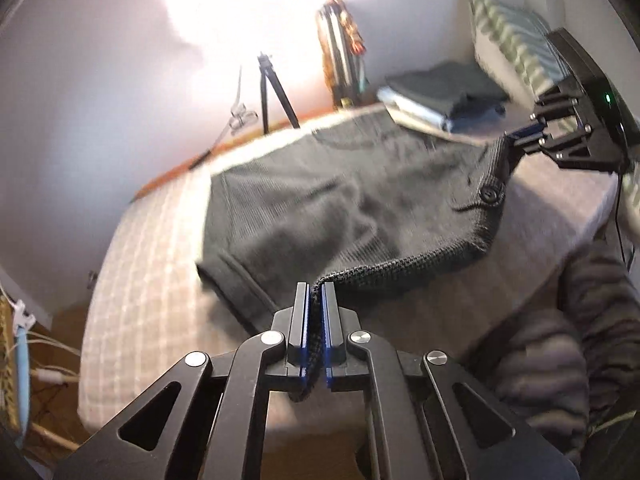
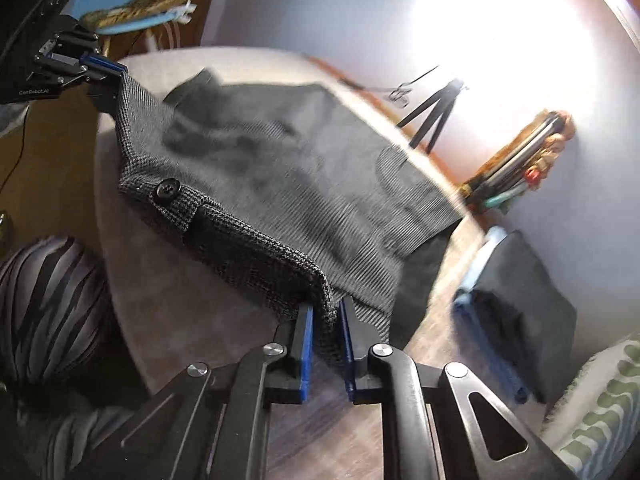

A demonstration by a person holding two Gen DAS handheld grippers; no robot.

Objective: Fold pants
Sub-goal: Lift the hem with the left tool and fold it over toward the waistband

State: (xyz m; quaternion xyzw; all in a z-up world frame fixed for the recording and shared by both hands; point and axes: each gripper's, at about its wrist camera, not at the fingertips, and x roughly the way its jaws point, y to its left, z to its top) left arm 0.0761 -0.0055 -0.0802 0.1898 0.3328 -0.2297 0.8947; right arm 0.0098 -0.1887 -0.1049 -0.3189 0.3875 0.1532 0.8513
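Note:
Dark grey pants (image 1: 320, 200) lie spread on a bed, waistband toward me, with a black button (image 1: 489, 193) at the waist. My left gripper (image 1: 316, 292) is shut on one waistband corner. My right gripper (image 2: 326, 308) is shut on the other waistband corner, and it also shows in the left wrist view (image 1: 516, 136). The left gripper shows in the right wrist view (image 2: 116, 70) holding its corner. The pants (image 2: 288, 168) hang taut between both grippers, waistband lifted above the bed, legs trailing away on the cover.
The bed has a pale checked cover (image 1: 140, 280). A stack of folded clothes (image 1: 436, 96) lies at the far side, next to a striped pillow (image 1: 516, 40). A tripod (image 1: 272, 88) stands by the wall. A person's striped sleeve (image 1: 580, 340) is at right.

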